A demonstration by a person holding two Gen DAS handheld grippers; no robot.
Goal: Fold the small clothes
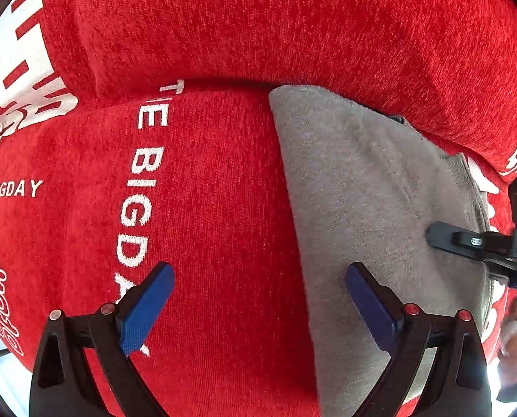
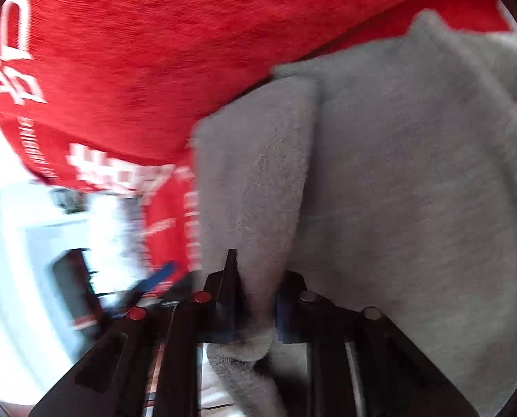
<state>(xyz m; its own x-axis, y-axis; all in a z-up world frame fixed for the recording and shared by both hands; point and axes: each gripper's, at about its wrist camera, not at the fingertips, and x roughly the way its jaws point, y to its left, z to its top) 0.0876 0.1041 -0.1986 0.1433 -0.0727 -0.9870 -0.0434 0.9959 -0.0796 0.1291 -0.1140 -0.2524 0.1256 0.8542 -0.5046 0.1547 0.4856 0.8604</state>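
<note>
A grey fleece garment lies on a red cushion with white lettering. My left gripper is open, its blue pads spread wide; it hovers over the garment's left edge and holds nothing. My right gripper is shut on a fold of the grey garment and lifts that fold; the view is blurred by motion. The right gripper also shows in the left wrist view, over the garment's right side.
A red back cushion rises behind the seat cushion, touching the garment's far edge. Beyond the cushion's edge in the right wrist view is a bright, blurred room with a pale cabinet.
</note>
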